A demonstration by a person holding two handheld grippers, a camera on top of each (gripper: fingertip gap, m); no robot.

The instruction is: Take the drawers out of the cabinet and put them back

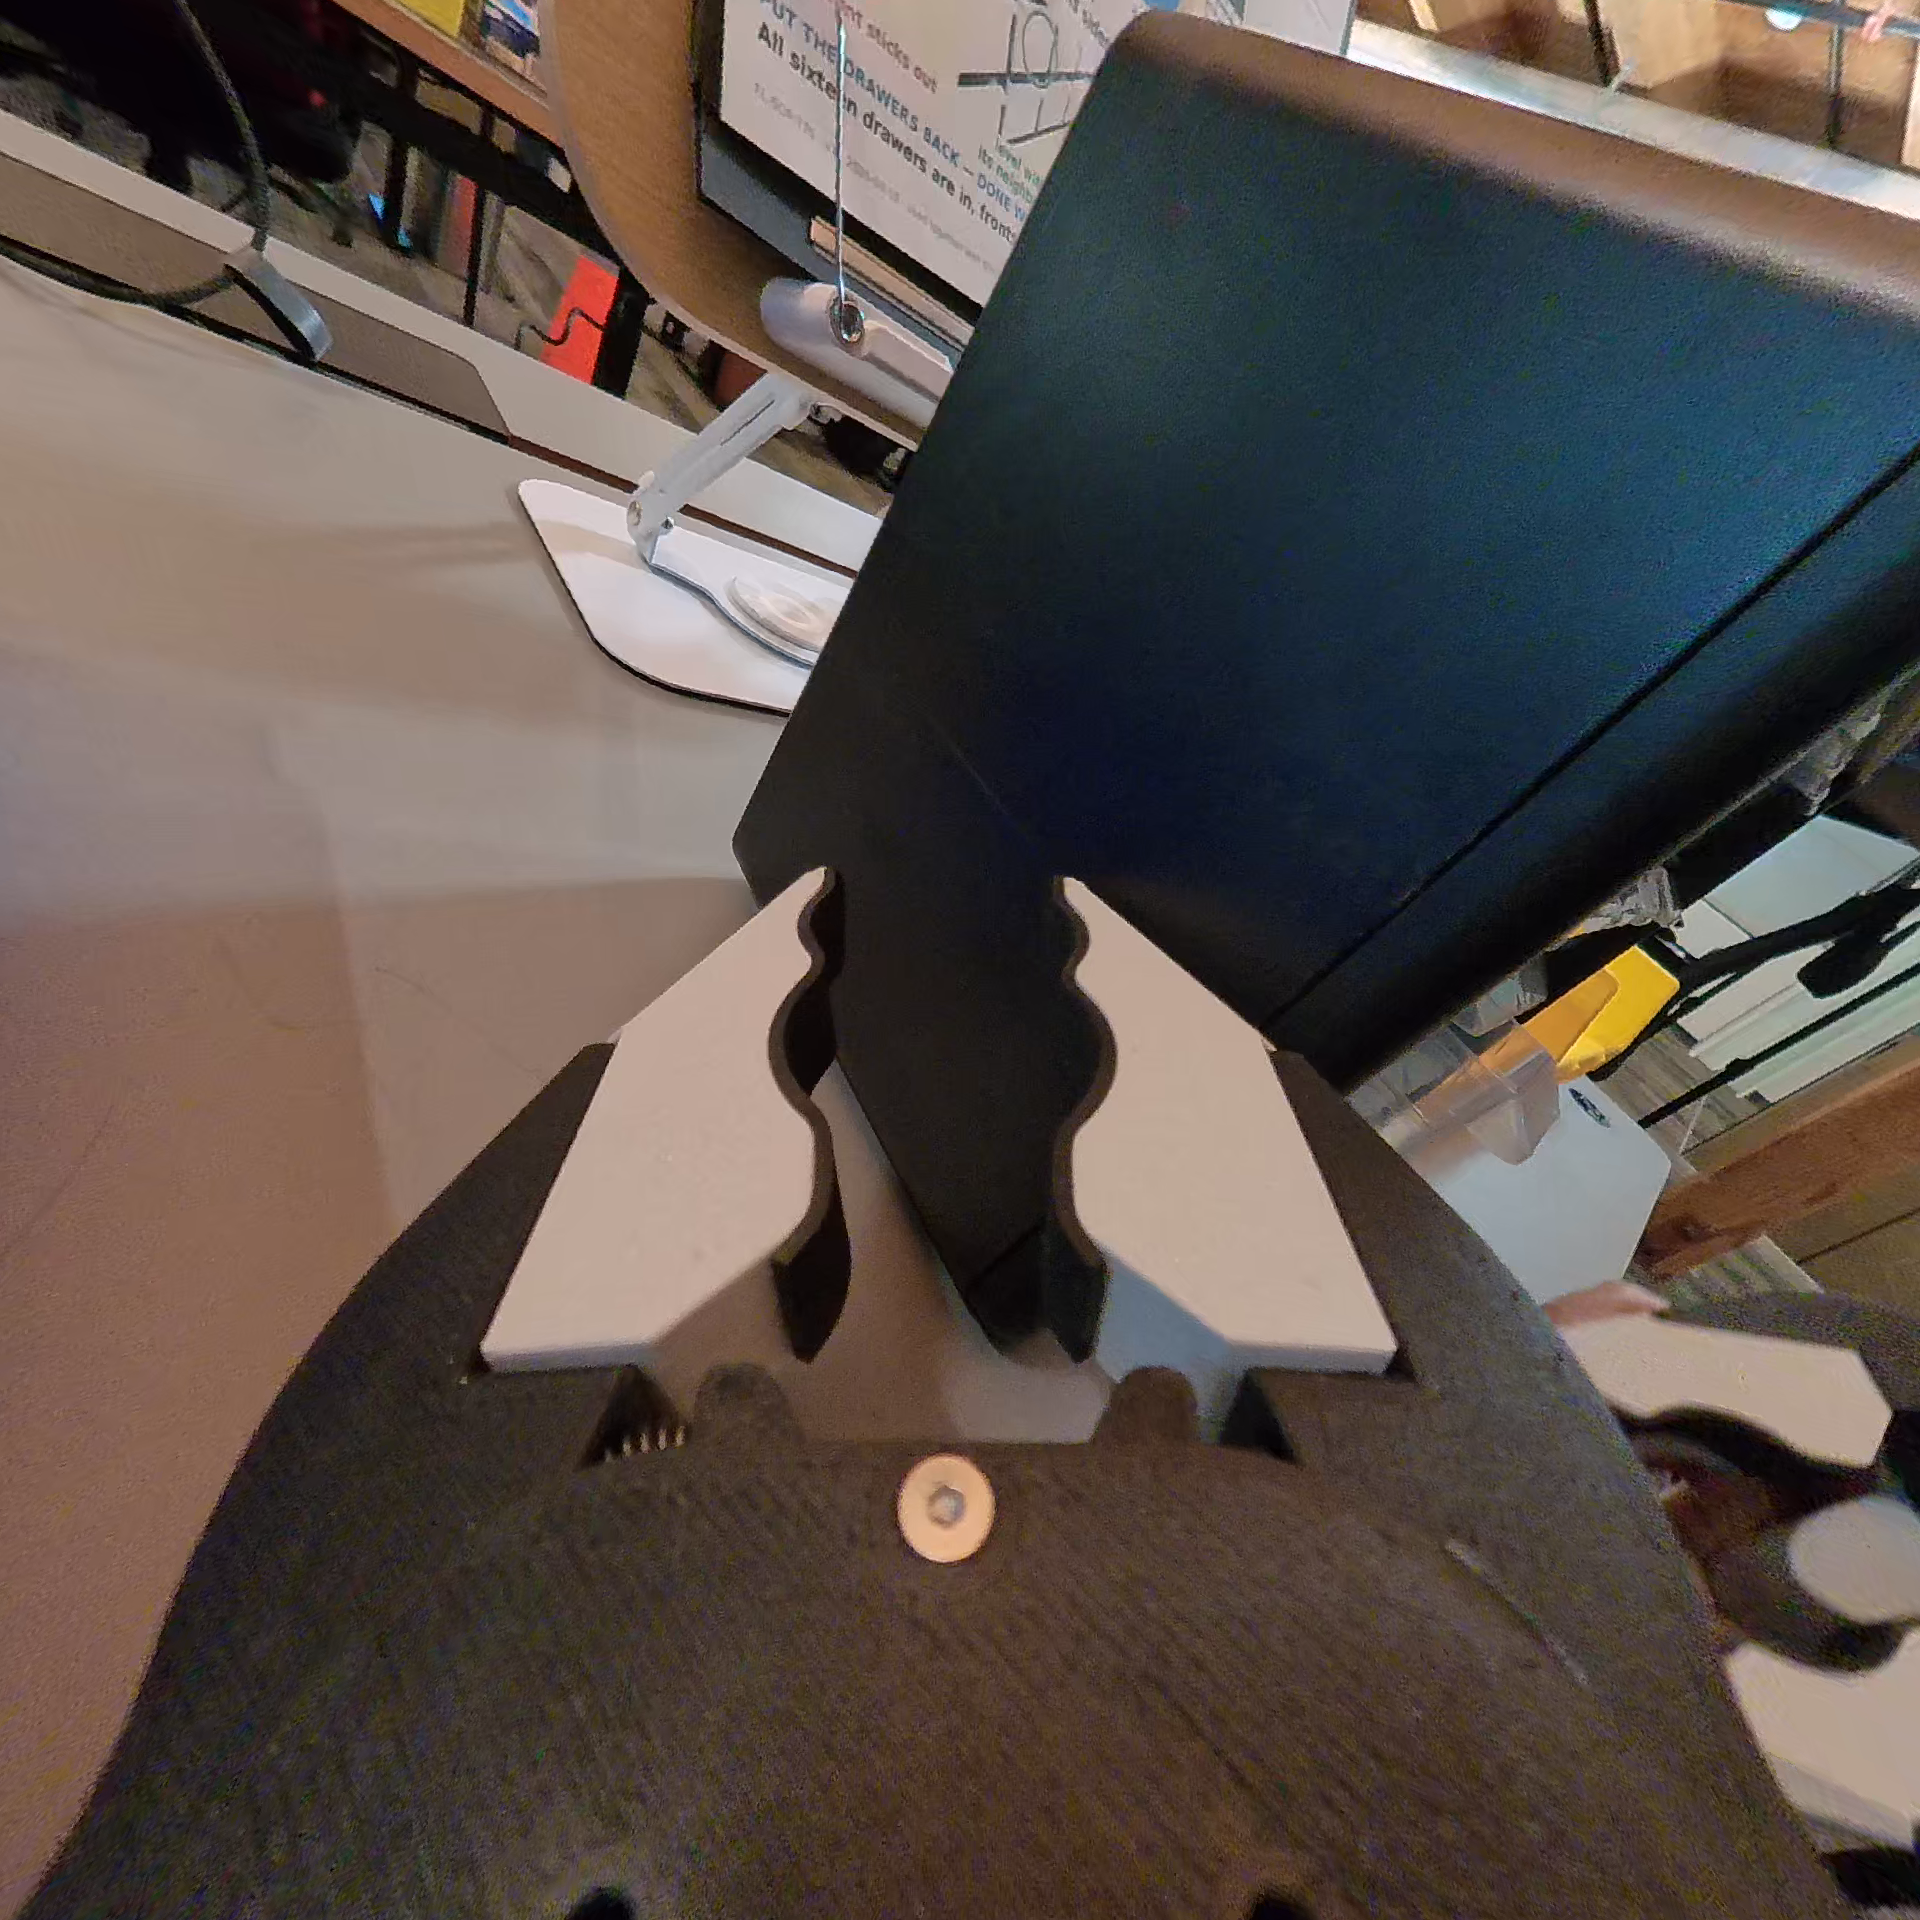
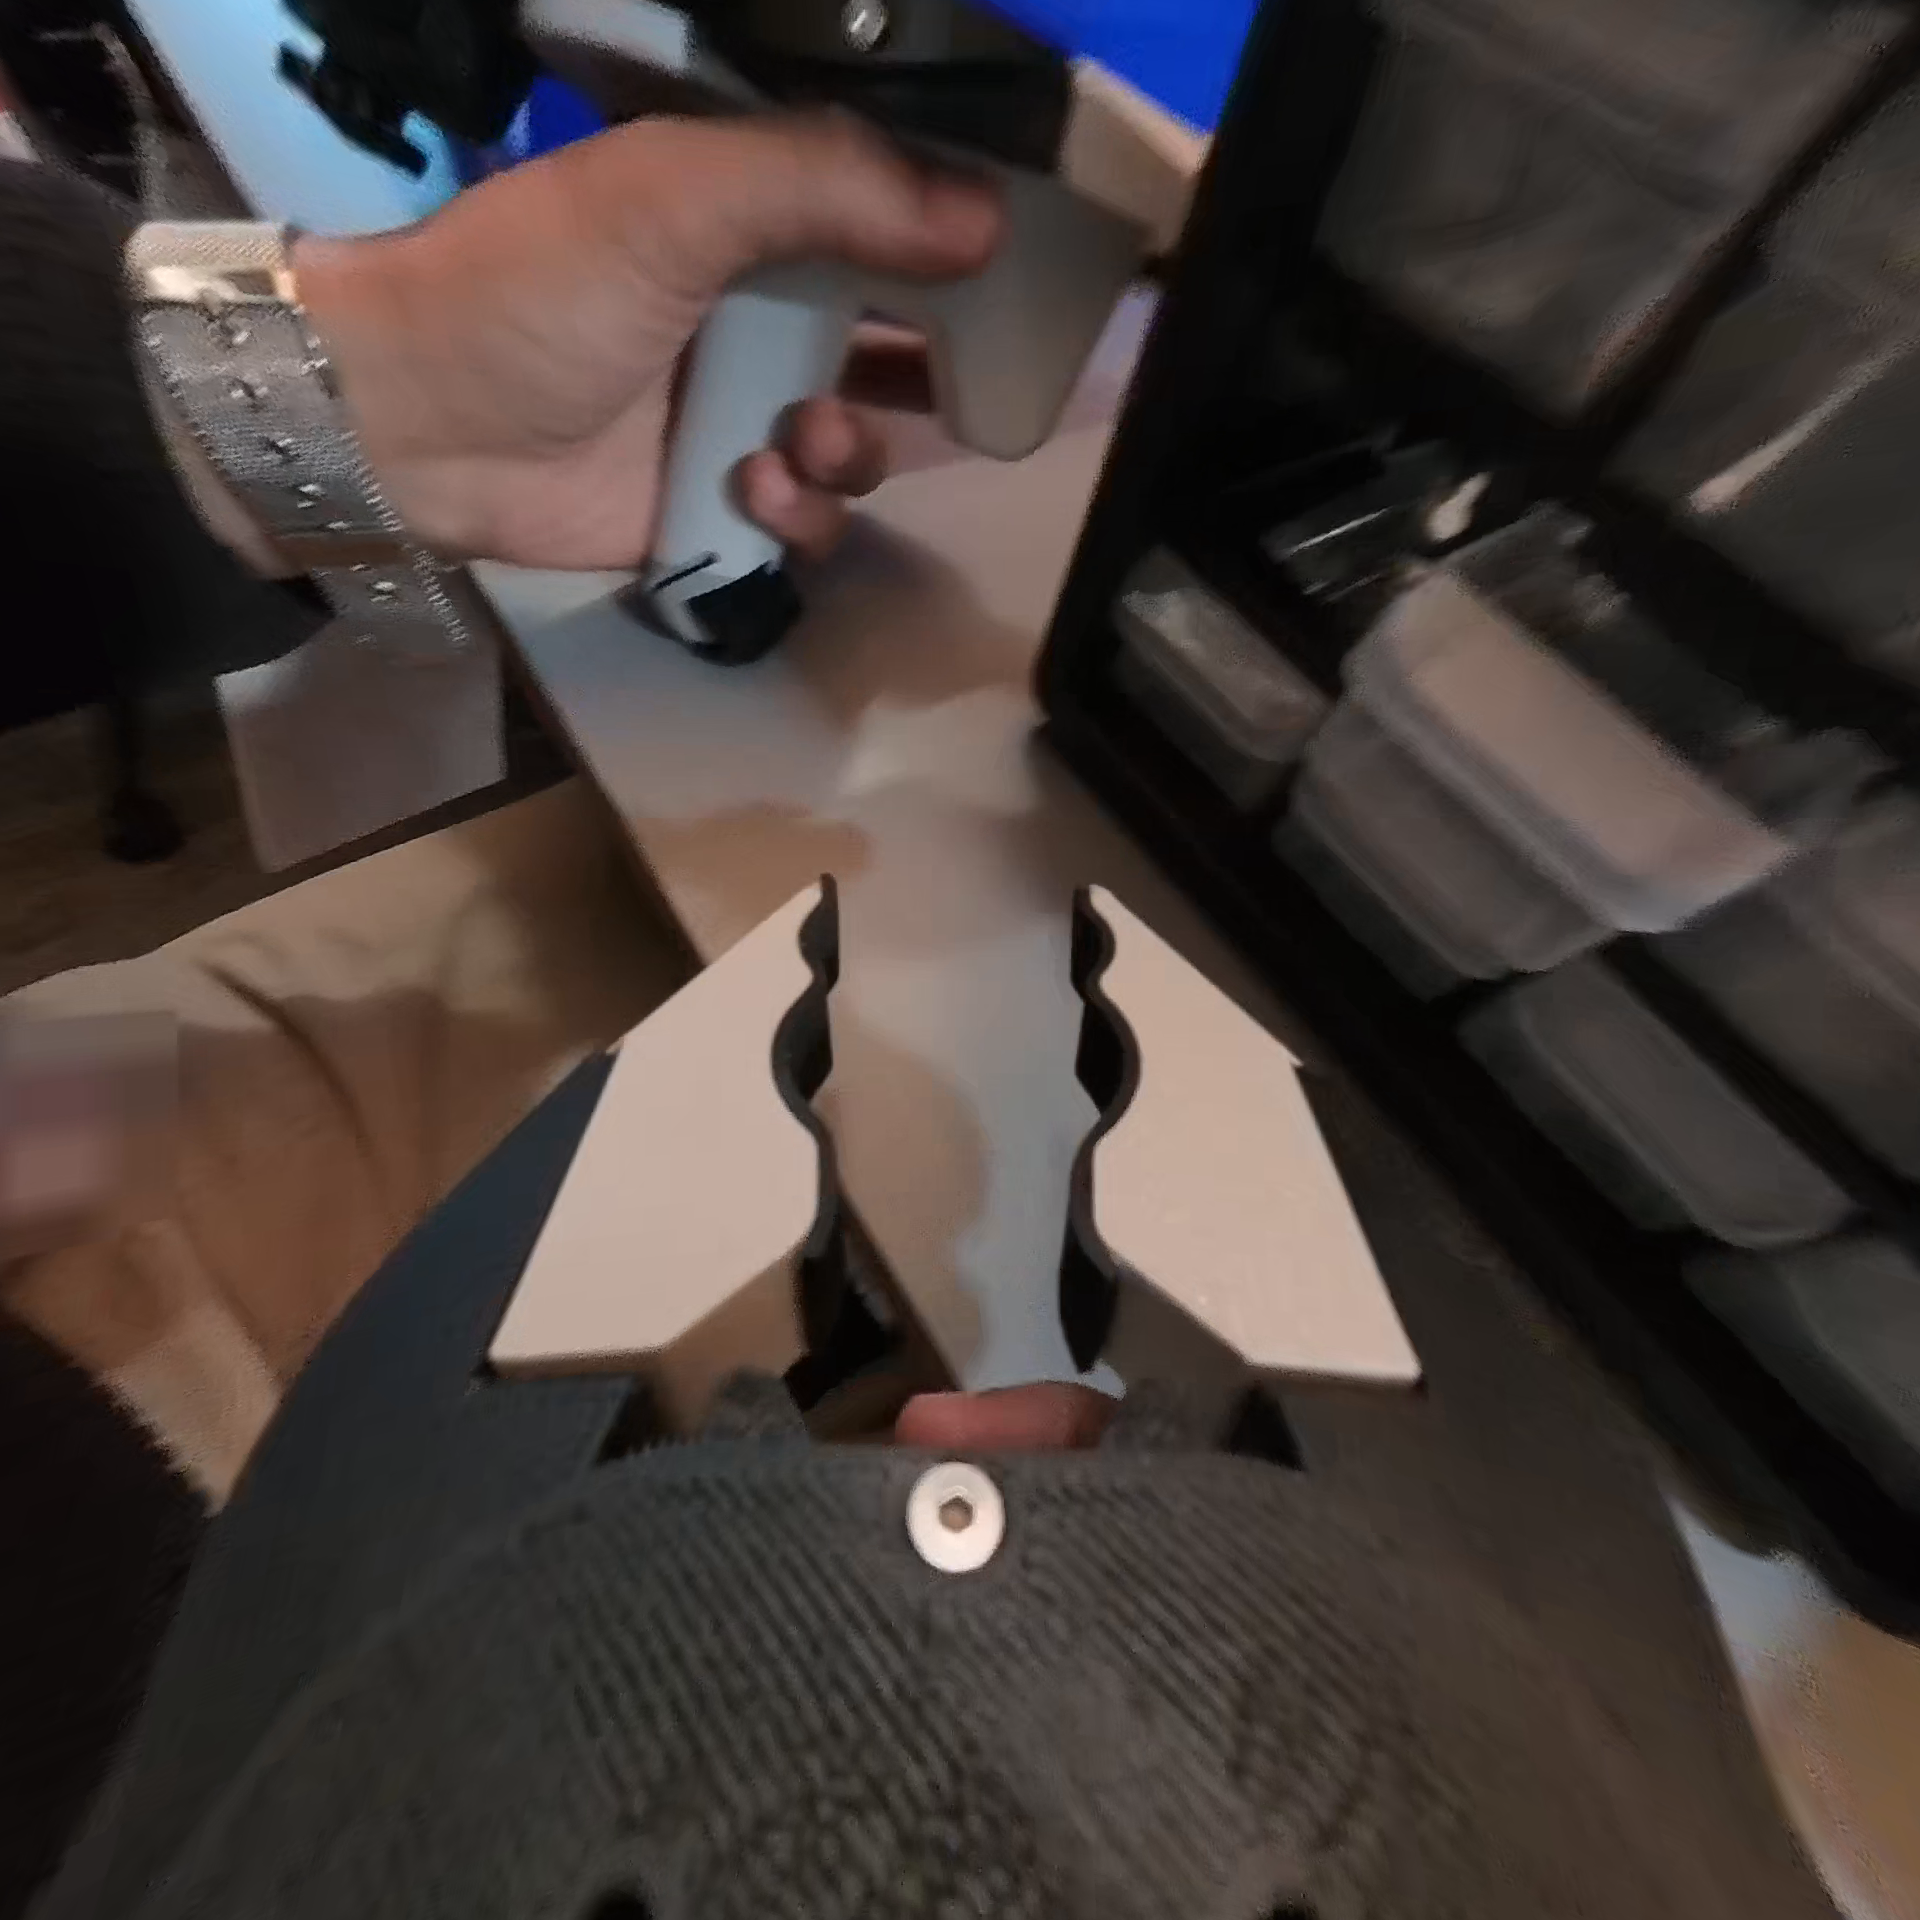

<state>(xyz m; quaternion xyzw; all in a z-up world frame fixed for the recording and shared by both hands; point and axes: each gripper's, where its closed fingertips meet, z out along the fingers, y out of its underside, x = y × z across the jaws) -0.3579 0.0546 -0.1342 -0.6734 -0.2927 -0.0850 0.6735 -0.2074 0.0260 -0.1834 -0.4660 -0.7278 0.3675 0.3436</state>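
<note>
Two wavy-edged fingers of the left tongs (image 1: 943, 904) are framing a corner of the black cabinet (image 1: 1351, 520) in the left wrist view. The cabinet's dark side panel is filling the upper right of that view, tilted across it, and its lower corner is reaching down into the gap between the fingers. The right finger (image 1: 1195, 1143) is lying against the panel's edge while a sliver of space is showing beside the left finger; whether the tongs are actually pinching the corner cannot be told. The cabinet is standing on a pale table (image 1: 208, 779). Behind it, a white stand (image 1: 686, 592) with a folding arm is resting on the table, and a printed sheet (image 1: 914, 125) is hanging farther back. At the lower right edge, part of the other gripper is showing, blurred.

One blurred view is coming from the right wrist. The right tongs (image 2: 954, 904) are standing spread with nothing between them, only the table (image 2: 727, 727) showing through the gap. The cabinet's front (image 2: 1174, 520) is rising at the right, its rows of translucent grey drawers (image 2: 1507, 831) sitting in their slots, some jutting farther than others as far as the blur allows. At the upper left, a hand (image 2: 540, 364) wearing a wrist strap is gripping the pale handle of the left gripper, held just beside the cabinet's black frame.
</note>
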